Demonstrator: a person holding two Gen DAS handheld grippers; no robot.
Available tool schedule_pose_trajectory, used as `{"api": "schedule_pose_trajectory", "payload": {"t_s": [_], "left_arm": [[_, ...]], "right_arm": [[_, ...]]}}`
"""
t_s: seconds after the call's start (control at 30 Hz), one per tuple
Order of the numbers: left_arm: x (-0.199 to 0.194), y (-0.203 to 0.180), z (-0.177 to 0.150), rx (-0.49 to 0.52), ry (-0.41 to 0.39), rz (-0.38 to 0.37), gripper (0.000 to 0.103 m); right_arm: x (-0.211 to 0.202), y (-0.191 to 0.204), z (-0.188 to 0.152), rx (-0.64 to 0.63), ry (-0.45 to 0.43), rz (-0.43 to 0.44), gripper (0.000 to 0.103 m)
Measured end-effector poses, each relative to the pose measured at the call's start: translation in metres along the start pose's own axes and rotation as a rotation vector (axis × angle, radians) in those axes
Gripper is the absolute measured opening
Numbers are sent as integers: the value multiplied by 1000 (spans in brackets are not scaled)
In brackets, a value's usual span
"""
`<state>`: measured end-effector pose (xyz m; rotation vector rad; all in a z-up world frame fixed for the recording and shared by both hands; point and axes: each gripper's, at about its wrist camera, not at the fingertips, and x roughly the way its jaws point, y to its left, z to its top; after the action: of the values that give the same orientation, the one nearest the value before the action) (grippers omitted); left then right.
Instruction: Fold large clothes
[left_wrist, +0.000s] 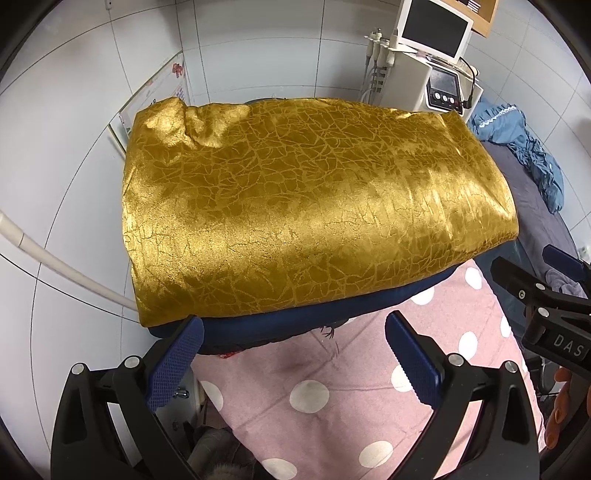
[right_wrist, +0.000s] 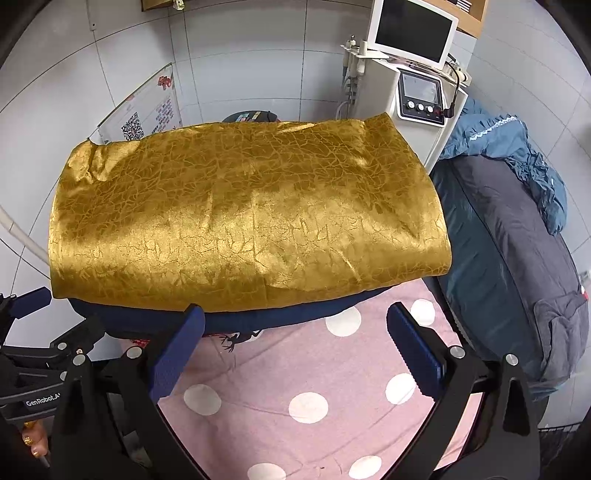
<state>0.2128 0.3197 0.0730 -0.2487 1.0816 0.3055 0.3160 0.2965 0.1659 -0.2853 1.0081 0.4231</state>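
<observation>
Item: shiny gold crackle-patterned cloth (left_wrist: 310, 206), folded, on pink polka-dot bed (left_wrist: 332, 398). Left gripper (left_wrist: 293, 358) and right gripper (right_wrist: 295, 354): fingers wide apart, empty. Advice: pinch near corners evenly.

Gold cloth (left_wrist: 317, 206) – shiny, crackle-textured (satin-like); pink dotted sheet (left_wrist: 332, 387) – matt cotton.

Behind the bed you have a white machine (right_wrist: 413, 99) with a blank monitor (right_wrist: 413, 31) on top (three knobs sit under its smaller screen). A blue frilled cloth (right_wrist: 517, 147) lies heaped to its right on a grey cushion (right_wrist: 517, 236). A printed sign (right_wrist: 147, 118) leans against the tiled wall (right_wrist: 258, 55).
</observation>
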Motion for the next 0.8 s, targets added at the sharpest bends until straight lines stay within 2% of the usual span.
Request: {"api": "schedule_pose_trajectory", "payload": {"t_s": [0.27, 0.4, 0.8], "left_arm": [[1, 0, 1, -1, 12, -21, 97], [0, 0, 1, -7, 17, -60, 96], [-3, -5, -1, 17, 4, -32, 96]], "right_arm": [[1, -3, -1, 9, 3, 0, 97], [2, -4, -1, 10, 4, 0, 97], [2, -4, -2, 13, 5, 7, 97]]}}
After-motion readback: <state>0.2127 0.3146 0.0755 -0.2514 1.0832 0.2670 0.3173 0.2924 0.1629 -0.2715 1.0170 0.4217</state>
